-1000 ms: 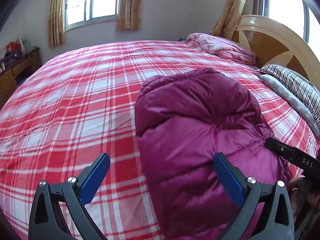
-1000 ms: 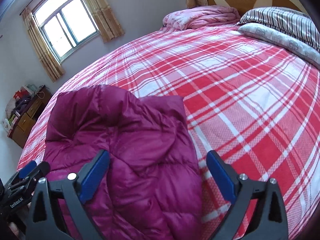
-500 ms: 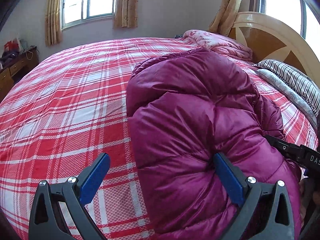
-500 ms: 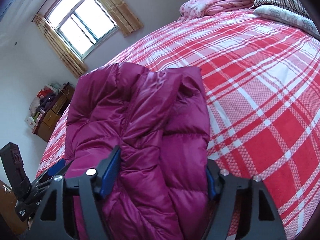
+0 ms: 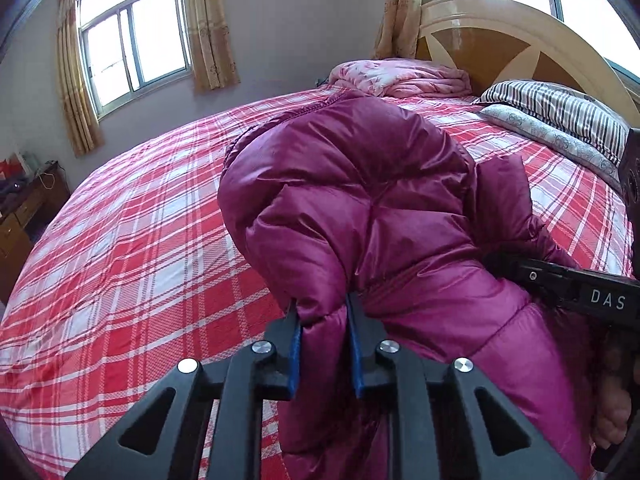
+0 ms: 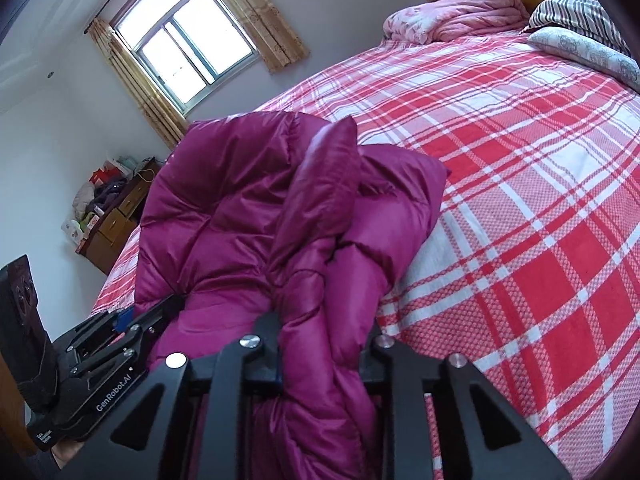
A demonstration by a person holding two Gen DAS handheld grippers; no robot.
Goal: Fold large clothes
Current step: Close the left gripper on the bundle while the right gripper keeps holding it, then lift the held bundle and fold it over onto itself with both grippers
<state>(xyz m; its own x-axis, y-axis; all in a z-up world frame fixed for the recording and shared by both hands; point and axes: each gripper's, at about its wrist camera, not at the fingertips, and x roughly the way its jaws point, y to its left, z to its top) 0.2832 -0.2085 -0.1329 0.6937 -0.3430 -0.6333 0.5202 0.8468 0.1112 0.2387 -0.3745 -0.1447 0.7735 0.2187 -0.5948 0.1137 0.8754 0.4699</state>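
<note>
At the left, the left gripper (image 5: 323, 322) is clenching a puffed fold of the magenta down jacket (image 5: 360, 200), its blue pads (image 5: 295, 356) pressing in from both sides at the near edge of the garment. The jacket itself is lying bundled on the red plaid bed (image 5: 132, 248), rising in a hump in front of both cameras with its long axis running away from the person toward the wooden headboard (image 5: 500, 40), where a pink quilt (image 5: 400, 78) and striped pillows (image 5: 560, 108) are sitting well apart from it. At the right, the right gripper (image 6: 322, 340) is likewise clamping a thick roll of the jacket (image 6: 248, 208), the quilted fabric bulging out between its jaws and hiding the pads. Both grippers are holding the near end close together, side by side, each showing at the edge of the other's view, so neither is clearly nearer the far end. The bulk is lying straight ahead of them, toward the headboard, and the next fold looks likely to turn on carrying this gripped edge forward along that axis over the hump; the slippery, springy fill may be resisting a flat crease.
</note>
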